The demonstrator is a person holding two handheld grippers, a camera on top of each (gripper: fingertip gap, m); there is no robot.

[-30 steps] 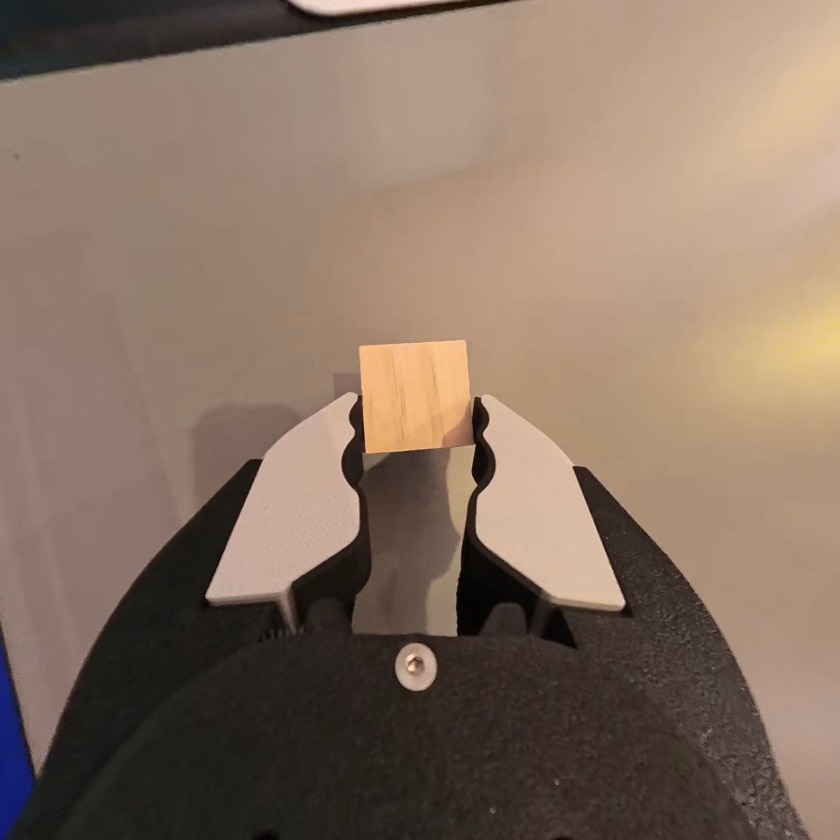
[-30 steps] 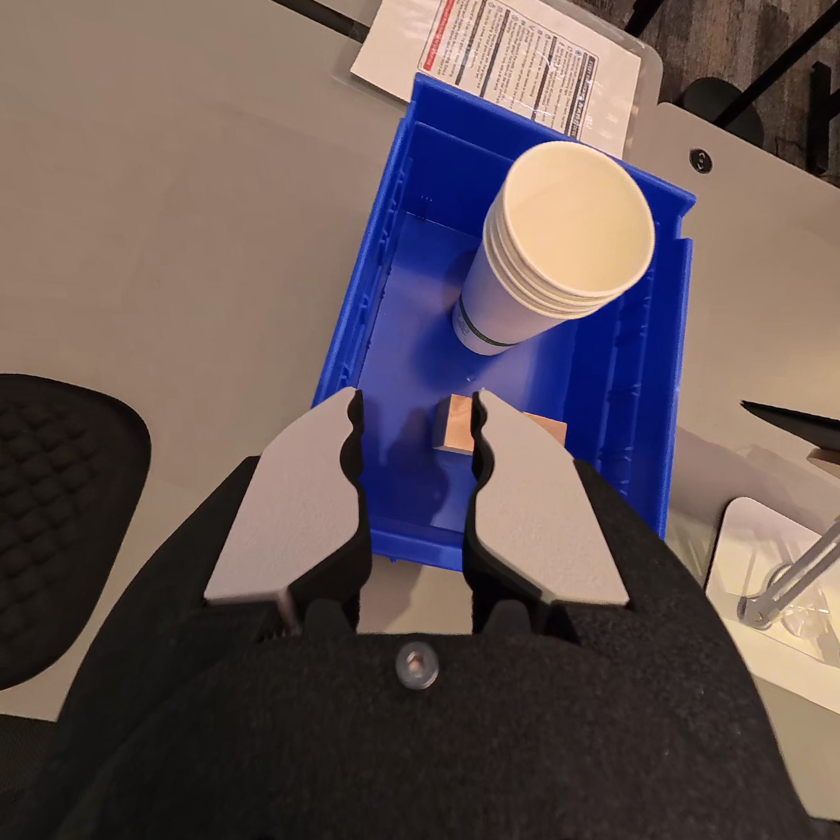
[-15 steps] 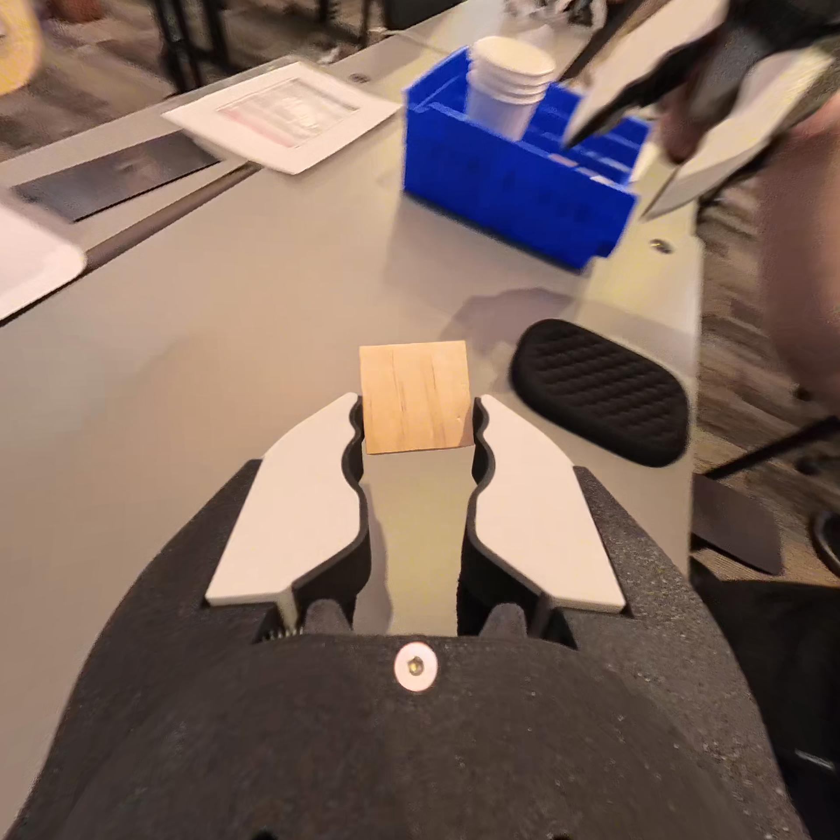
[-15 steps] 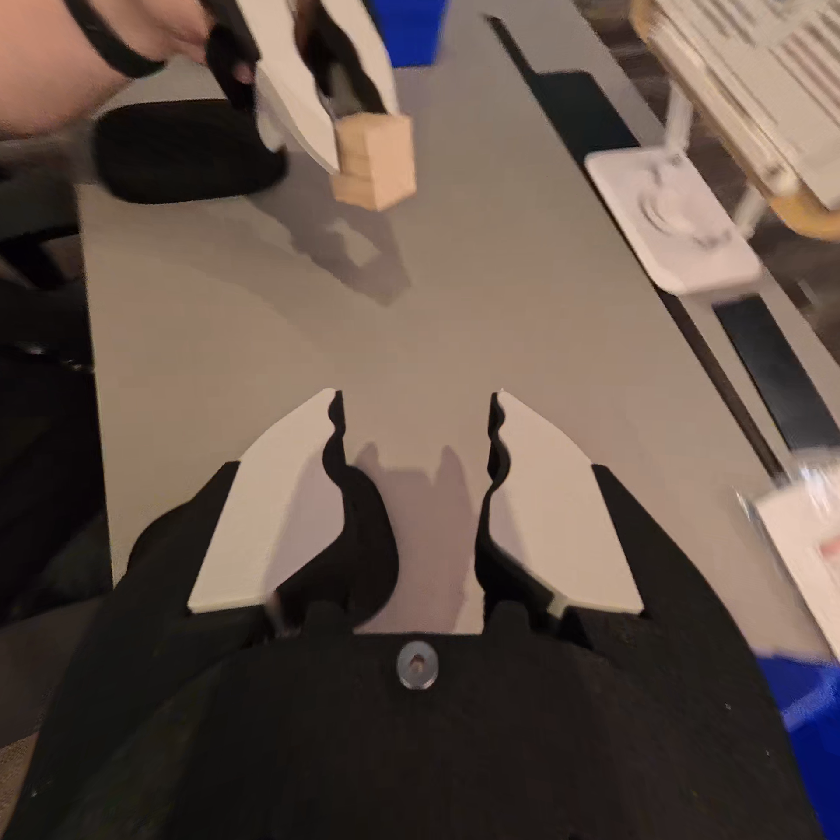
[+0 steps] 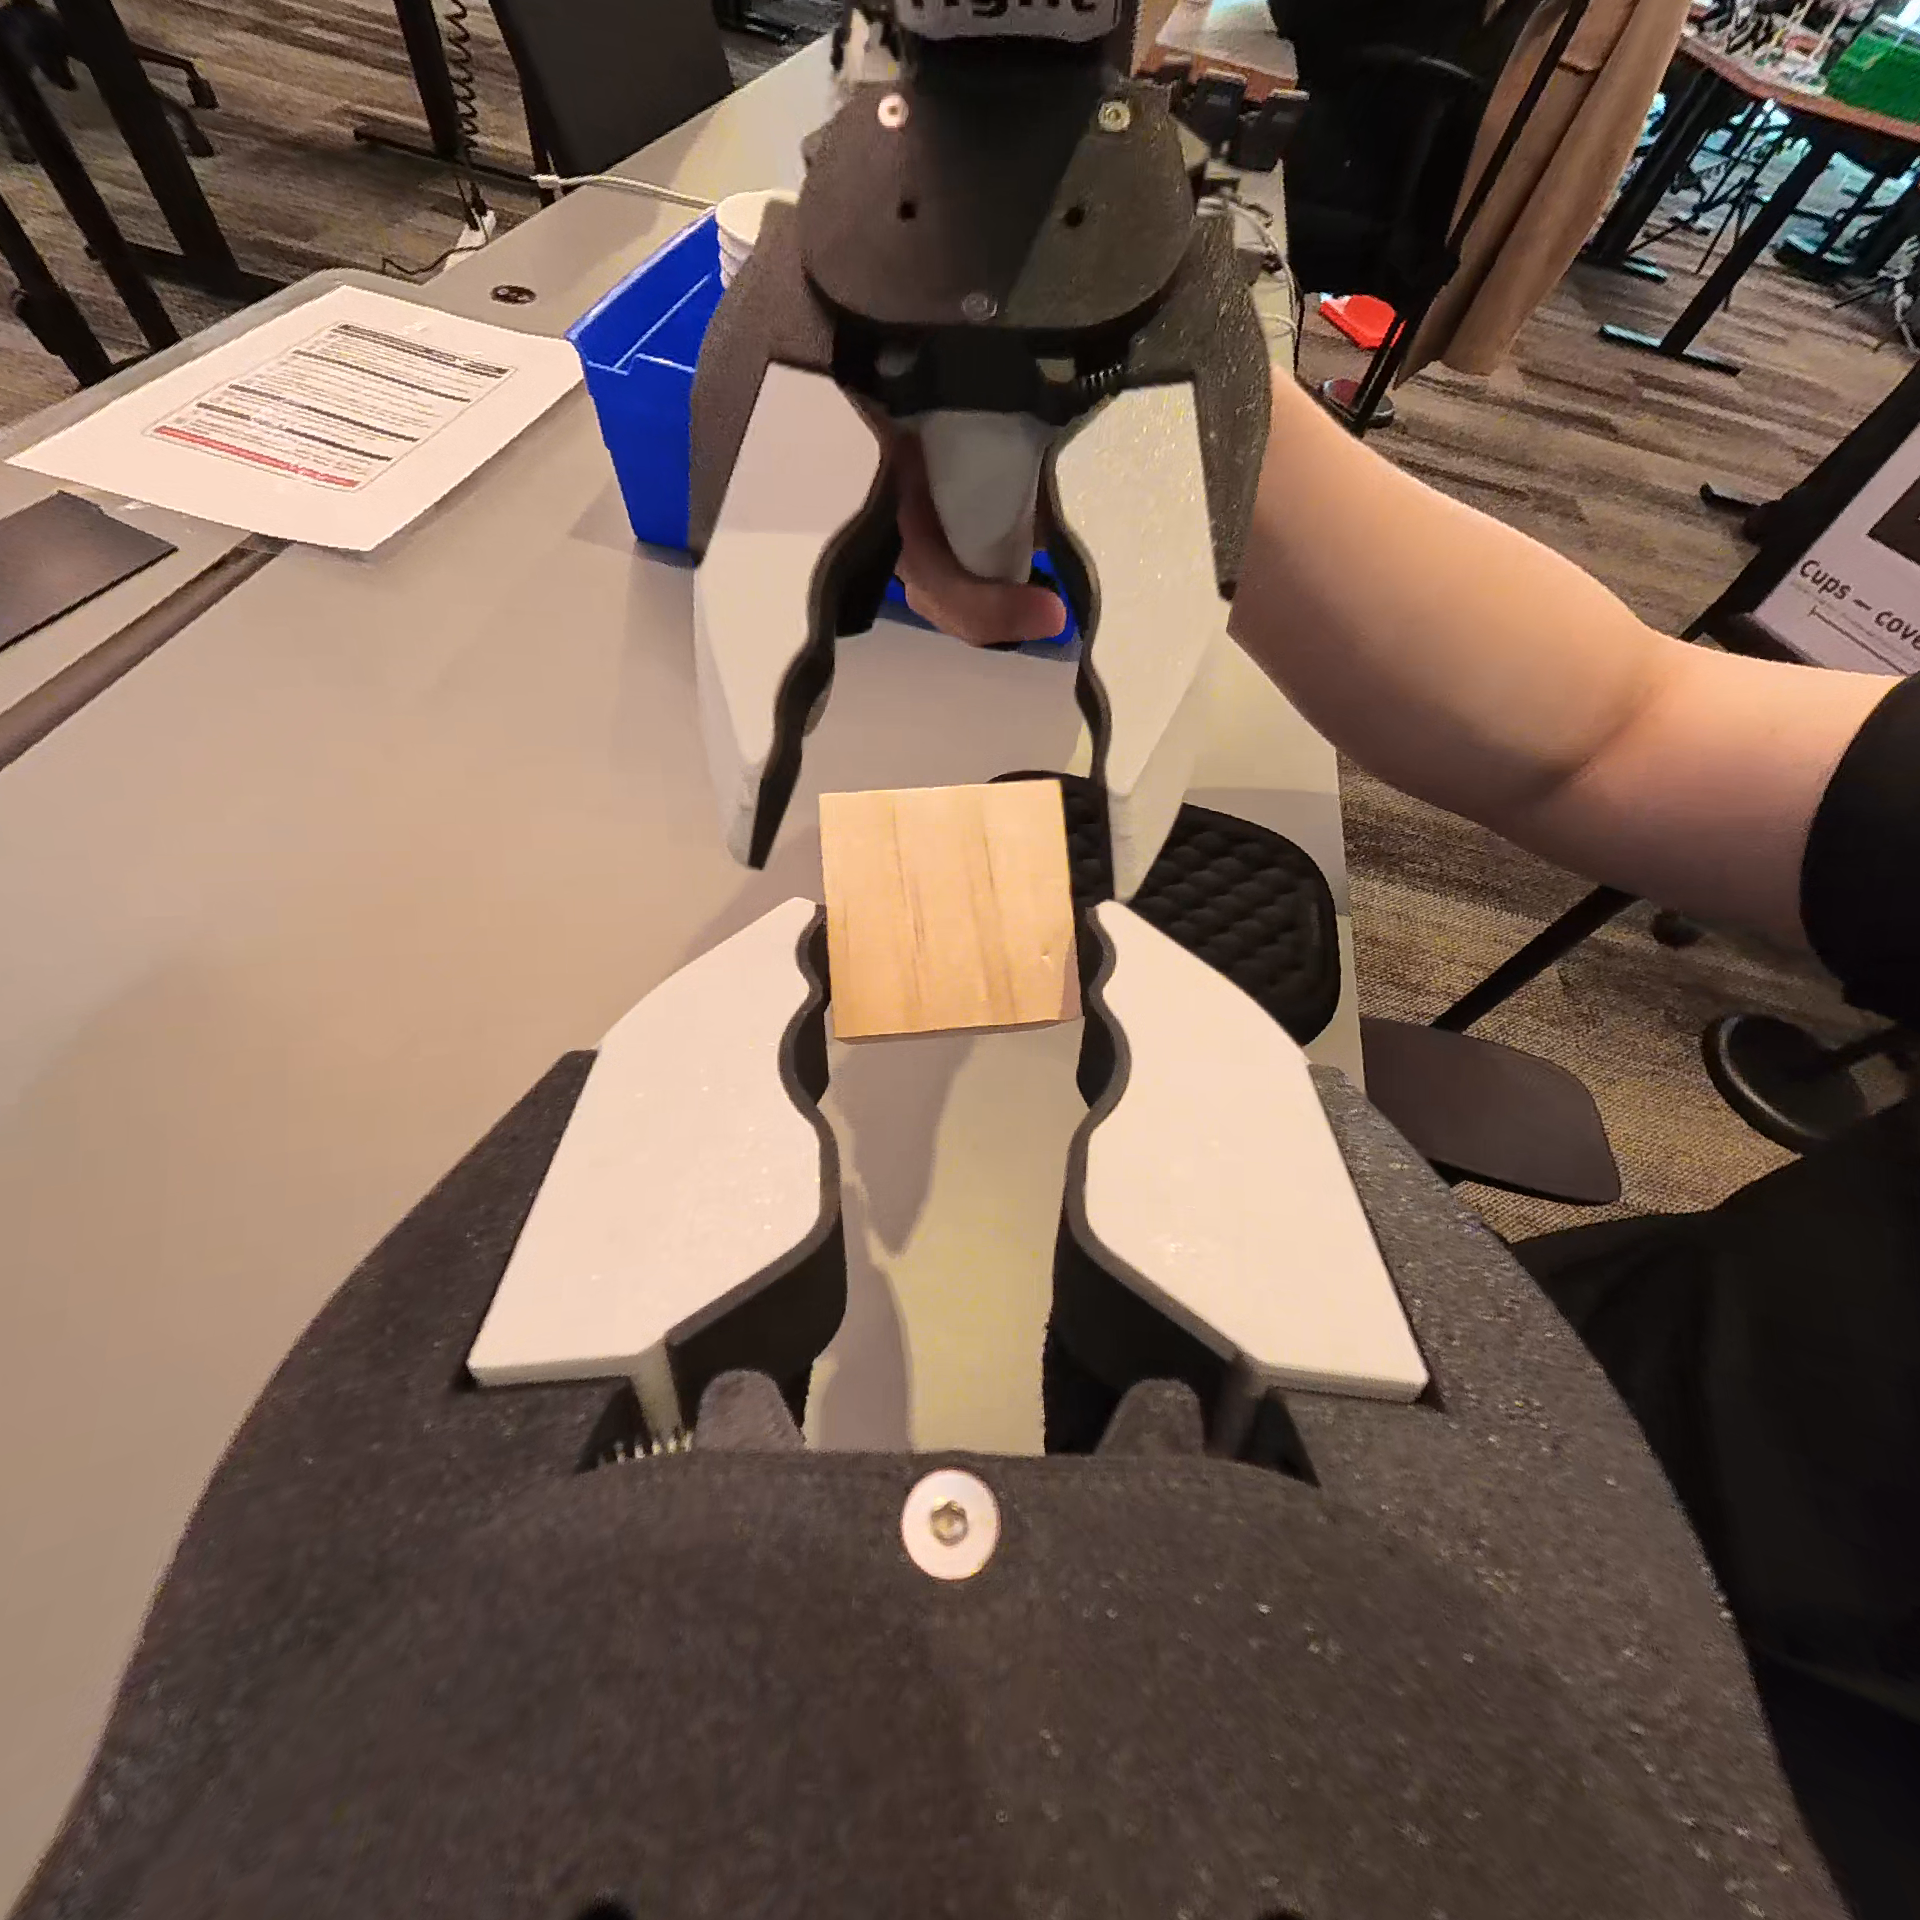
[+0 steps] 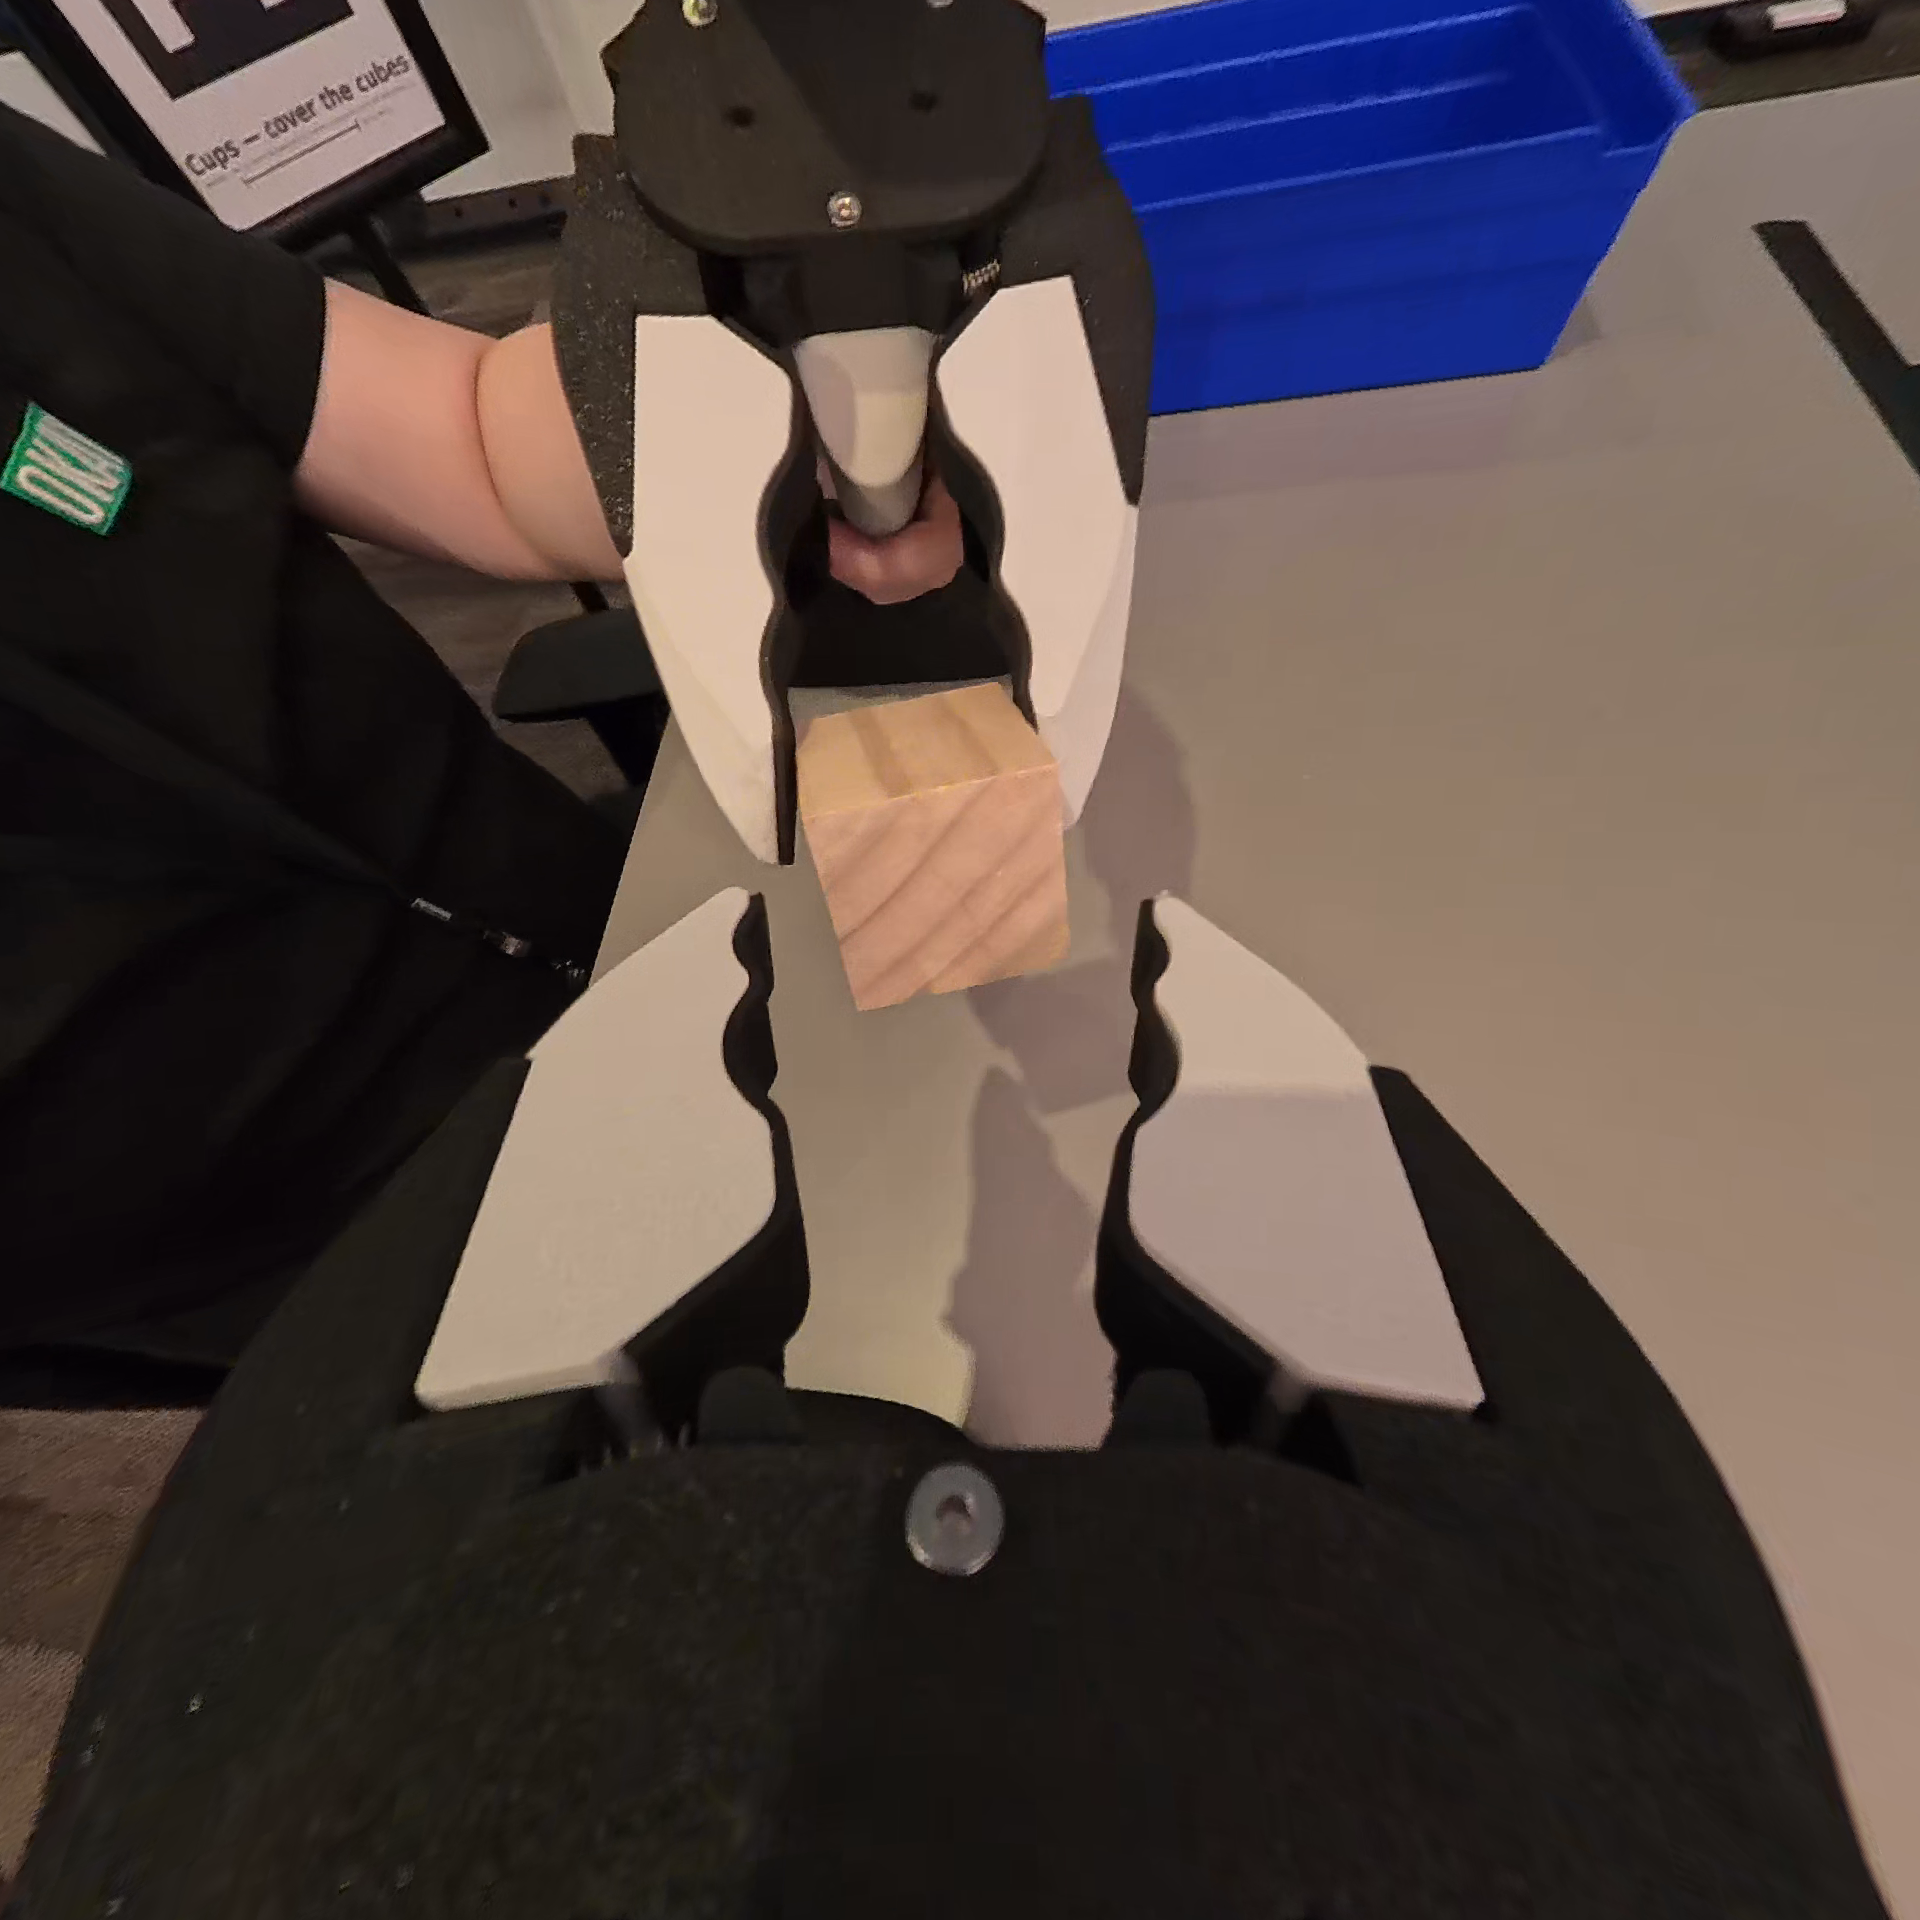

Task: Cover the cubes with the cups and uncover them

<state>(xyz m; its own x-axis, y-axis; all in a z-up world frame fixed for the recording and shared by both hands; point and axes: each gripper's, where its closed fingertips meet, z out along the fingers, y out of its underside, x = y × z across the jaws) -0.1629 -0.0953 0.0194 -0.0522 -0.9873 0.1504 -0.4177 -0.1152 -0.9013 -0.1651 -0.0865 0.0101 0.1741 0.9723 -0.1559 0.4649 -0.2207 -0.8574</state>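
A light wooden cube (image 5: 945,914) is gripped between the fingertips of my left gripper (image 5: 951,920), which is shut on it above the grey table (image 5: 312,831). My right gripper (image 5: 935,847) faces the left one head-on, open, with a fingertip on each side of the cube's far end and small gaps showing. In the right wrist view the cube (image 6: 935,862) sits at the tips of my open right gripper (image 6: 951,904), held from behind by the left gripper (image 6: 925,831). White paper cups (image 5: 743,234) stand in a blue bin (image 5: 644,416), mostly hidden.
The blue bin (image 6: 1351,208) stands on the table beyond the grippers. A printed sheet (image 5: 291,416) lies at the far left. A black textured pad (image 5: 1236,914) sits at the table's right edge. A person's forearm (image 5: 1455,644) reaches in from the right. A sign stand (image 6: 281,104) stands off the table.
My right gripper left the blue bin, swung round to face the left gripper and closed in until its open fingers flank the cube. The left gripper kept hold of the cube.
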